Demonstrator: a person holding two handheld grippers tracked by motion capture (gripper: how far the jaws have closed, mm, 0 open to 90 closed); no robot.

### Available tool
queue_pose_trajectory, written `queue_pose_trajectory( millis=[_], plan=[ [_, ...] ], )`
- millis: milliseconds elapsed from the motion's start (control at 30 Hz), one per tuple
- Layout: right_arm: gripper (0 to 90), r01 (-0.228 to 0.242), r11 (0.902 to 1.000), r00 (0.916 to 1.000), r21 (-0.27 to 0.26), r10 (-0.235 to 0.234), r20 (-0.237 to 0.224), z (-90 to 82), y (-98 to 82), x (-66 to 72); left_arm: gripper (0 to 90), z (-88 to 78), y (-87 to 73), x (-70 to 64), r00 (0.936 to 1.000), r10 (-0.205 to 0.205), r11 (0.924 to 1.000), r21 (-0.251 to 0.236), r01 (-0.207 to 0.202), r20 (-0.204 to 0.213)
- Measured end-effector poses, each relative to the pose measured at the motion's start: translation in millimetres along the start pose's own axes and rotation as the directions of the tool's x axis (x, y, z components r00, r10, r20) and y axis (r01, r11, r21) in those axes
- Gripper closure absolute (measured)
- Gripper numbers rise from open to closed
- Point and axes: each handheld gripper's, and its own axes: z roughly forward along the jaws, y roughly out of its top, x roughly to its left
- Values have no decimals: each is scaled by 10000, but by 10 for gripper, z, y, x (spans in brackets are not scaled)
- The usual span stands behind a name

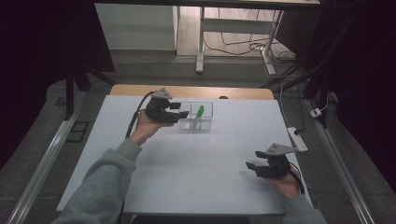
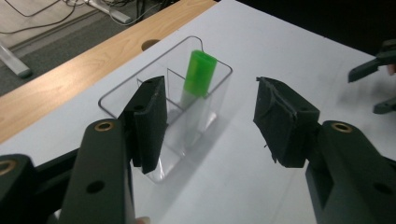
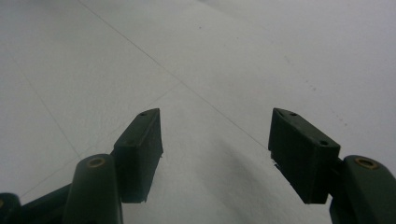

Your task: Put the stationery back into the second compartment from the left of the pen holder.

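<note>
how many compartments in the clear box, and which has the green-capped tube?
2 visible. The clear box has one divider: the green-capped tube leans in the compartment towards the right in the left gripper view; the other compartment looks empty. The left hand-held gripper partly hides the near wall.

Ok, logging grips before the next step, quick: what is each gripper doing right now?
Left gripper: open, holding nothing, at the clear plastic divided box with the green-capped tube.
Right gripper: open, empty, over the white table.
</note>
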Motion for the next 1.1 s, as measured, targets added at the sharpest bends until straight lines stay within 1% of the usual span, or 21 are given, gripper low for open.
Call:
queue_pose_trajectory(
  millis=[100,167,233,367,400,467,567,667,767,833,867,1033,1100],
  plan=[
    [346,-68,9999,10000,-81,69,49,-28,-12,-7,436,-114,-102,-45,10000,7,10000,-16,-6,60],
    [345,-87,9999,9999,-71,87,81,-38,-21,-12,434,-187,-183,-79,10000,-10,9999,-109,11,79],
    [345,-86,9999,9998,-84,87,185,-46,-24,-10,433,-253,-262,-117,10000,-15,9999,-148,16,76],
    [346,-124,9997,9997,-206,128,209,-63,-27,-22,428,-379,-423,-191,10000,-22,9998,-174,23,54],
    [346,-145,9997,9995,-187,150,277,-70,-30,-25,428,-408,-462,-213,10000,-10,9999,-146,11,66],
    [345,-203,9996,9994,-196,209,270,-79,-37,-35,423,-471,-537,-258,10000,84,9999,-66,-84,14],
    [346,-207,9994,9992,-273,216,348,-94,-45,-50,415,-571,-641,-302,10000,85,10000,-37,-85,9],
    [346,-250,9991,9991,-337,261,329,-104,-57,-67,409,-666,-744,-327,9999,-23,10000,-46,22,-99],
    [346,-257,9991,9990,-345,269,368,-111,-68,-82,403,-747,-857,-357,9994,-73,10000,-50,71,-330],
    [346,-284,9990,9989,-338,297,369,-115,-72,-89,395,-789,-938,-375,9991,-119,9999,-17,118,-404],
    [346,-308,9988,9988,-383,322,363,-114,-74,-90,393,-809,-979,-385,9989,-227,9997,-56,224,-421],
    [346,-230,9988,9989,-437,247,397,-118,-74,-85,372,-881,-1186,-420,9972,-495,9988,13,496,-568],
    [346,-205,9984,9992,-522,223,344,-113,-75,-80,364,-902,-1269,-429,9961,-660,9978,12,661,-583]
  ],
)
